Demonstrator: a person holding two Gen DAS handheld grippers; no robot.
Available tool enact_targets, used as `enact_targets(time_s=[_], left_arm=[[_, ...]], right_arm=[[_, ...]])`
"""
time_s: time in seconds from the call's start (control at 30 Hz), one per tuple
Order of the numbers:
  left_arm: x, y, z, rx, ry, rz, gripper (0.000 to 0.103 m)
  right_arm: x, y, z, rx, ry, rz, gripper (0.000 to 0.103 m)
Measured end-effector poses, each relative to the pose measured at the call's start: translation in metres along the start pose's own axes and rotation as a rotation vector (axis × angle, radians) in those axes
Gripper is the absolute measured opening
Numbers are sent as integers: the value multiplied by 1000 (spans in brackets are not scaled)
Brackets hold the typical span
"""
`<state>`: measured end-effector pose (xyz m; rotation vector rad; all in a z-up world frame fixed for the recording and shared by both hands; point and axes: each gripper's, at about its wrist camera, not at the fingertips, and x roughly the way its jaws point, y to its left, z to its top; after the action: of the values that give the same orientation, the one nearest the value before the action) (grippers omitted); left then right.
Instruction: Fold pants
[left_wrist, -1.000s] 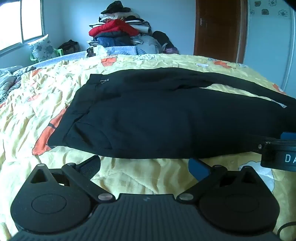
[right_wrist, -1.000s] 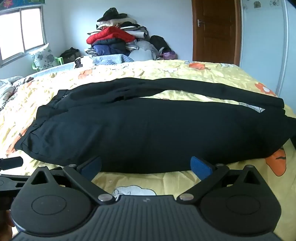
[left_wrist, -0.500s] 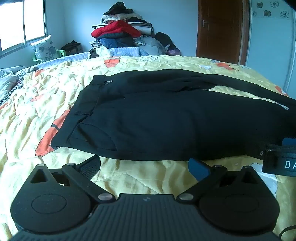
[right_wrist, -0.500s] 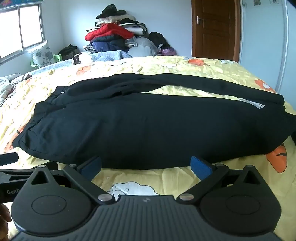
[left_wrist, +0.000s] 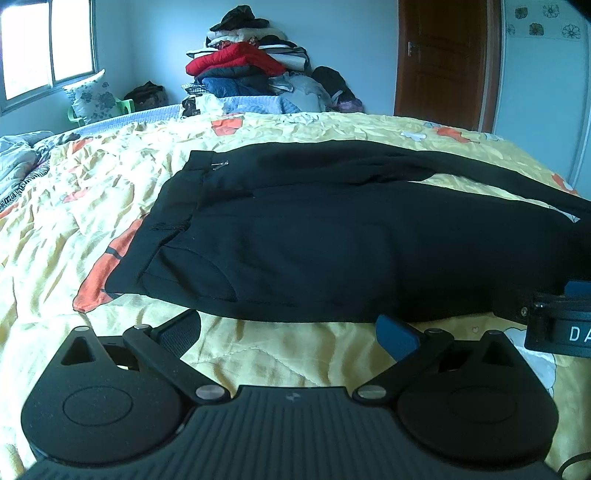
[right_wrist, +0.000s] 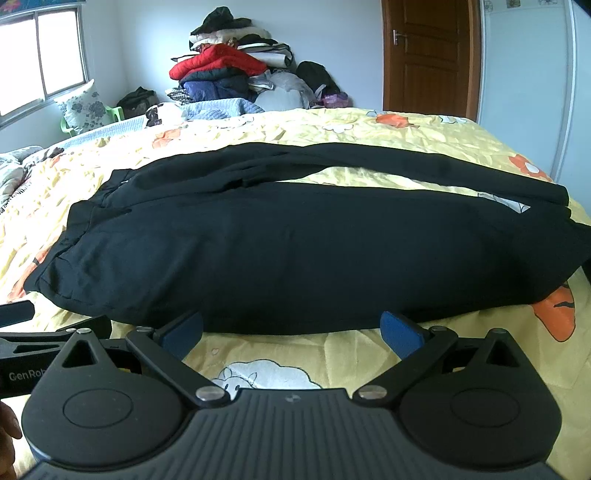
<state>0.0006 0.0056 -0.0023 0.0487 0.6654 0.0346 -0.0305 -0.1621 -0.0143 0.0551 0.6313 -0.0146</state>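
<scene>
With the black pants (left_wrist: 332, 236) lying flat across the middle of the bed (left_wrist: 92, 206), unfolded, the left gripper (left_wrist: 288, 328) and right gripper (right_wrist: 291, 326) hover wide and empty at the near edge, where the next move likely calls for pinching that hem.

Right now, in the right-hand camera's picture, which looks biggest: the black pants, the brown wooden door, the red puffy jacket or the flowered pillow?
1. black pants, by far
2. brown wooden door
3. red puffy jacket
4. flowered pillow

The pants lie nearest the camera, so real sizes stay unsure.
</scene>
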Motion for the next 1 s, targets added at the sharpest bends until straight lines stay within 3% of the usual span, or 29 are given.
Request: enact_targets(time_s=[1.0], left_arm=[[-3, 2, 1, 0, -3, 8, 103]], right_arm=[[1, 1, 0, -4, -1, 0, 103]])
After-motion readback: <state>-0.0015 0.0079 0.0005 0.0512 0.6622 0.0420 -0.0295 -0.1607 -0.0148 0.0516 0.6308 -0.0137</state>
